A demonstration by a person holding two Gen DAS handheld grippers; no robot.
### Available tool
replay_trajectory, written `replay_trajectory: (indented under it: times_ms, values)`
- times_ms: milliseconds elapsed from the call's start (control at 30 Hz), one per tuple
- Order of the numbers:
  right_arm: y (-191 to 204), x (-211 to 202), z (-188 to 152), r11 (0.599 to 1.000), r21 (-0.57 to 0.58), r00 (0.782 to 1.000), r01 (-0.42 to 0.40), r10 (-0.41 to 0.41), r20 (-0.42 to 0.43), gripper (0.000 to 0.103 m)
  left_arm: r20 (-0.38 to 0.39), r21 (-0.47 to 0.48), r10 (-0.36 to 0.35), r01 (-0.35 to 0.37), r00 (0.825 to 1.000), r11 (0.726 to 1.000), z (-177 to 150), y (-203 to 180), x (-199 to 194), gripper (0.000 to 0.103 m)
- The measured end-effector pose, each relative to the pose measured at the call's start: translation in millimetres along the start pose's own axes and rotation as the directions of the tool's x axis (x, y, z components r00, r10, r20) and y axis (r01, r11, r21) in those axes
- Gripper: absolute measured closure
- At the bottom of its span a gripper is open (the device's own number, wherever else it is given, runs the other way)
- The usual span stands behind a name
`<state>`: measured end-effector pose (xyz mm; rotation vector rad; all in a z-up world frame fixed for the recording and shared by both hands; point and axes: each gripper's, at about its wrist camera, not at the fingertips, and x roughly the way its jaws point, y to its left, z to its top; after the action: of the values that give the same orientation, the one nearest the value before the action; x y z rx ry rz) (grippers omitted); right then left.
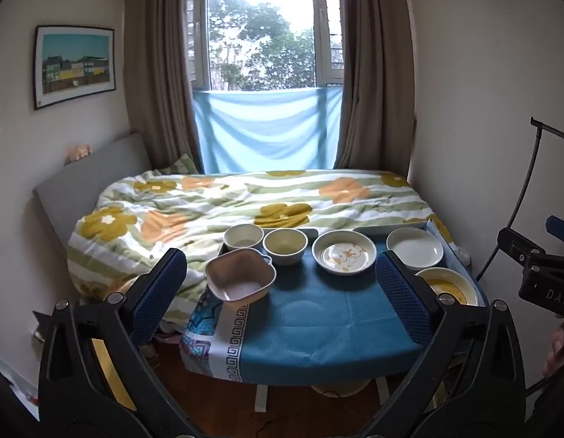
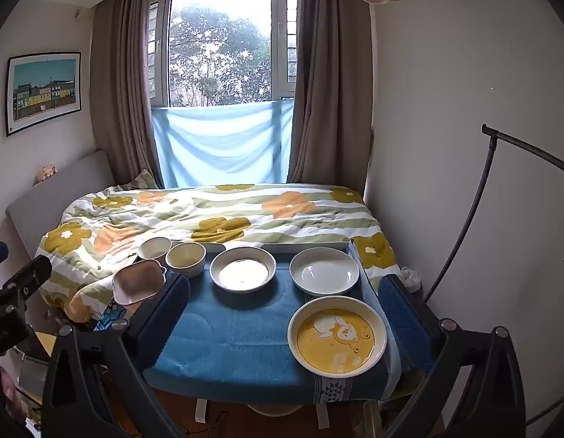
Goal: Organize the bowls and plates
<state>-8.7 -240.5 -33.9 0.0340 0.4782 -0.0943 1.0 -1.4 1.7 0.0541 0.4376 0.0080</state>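
— Six dishes on the blue cloth: three bowls far left, three plates right.
— Grippers?
— Left gripper and right gripper both spread wide, holding nothing, near edge.

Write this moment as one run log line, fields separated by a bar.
stage: start | left gripper: open, empty | right gripper: open, empty | three bowls left, three plates right, unstacked
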Motion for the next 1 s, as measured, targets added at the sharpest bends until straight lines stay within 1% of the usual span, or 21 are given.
replay_trajectory:
  times_ms: [233,267,433,533,1000]
  values:
    - [0.0,0.9,0.8,1.0,-0.019,1.0,0.012,-0.012,-0.008,0.0,0.005,0.009,-0.003,0.003,1.0,1.0,-0.9,-3.3,0.8,0.001]
    - [-0.9,1.9,0.3,1.0,-0.018,1.0,0.011,-0.011,-0.011,0.0,0.001,0.001,-0.007,0.007,1.0,1.0,-1.9,1.3,4.2,0.001]
    - [-4.8,9.9,3.5,1.0,-0.014,1.0,0.008,-0.008,-0.02,0.0,-0.013,0.009,-0.011,0.011,1.0,1.0,-0.9,-0.1,8.7,0.001]
    - [2.0,10.2,2.3,1.0,-0.016,1.0,0.012,-0.013,-0.023,0.0,-0.017,0.008,-0.013,0.013,1.0,1.0,0.1,1.8,10.4,0.001]
    - [5.9,15.8,1.7,1.0,-0.019,0.999,0.013,-0.014,-0.036,0.0,-0.048,0.006,-0.015,0.015,0.999,1.0,-0.4,5.7,24.1,0.001]
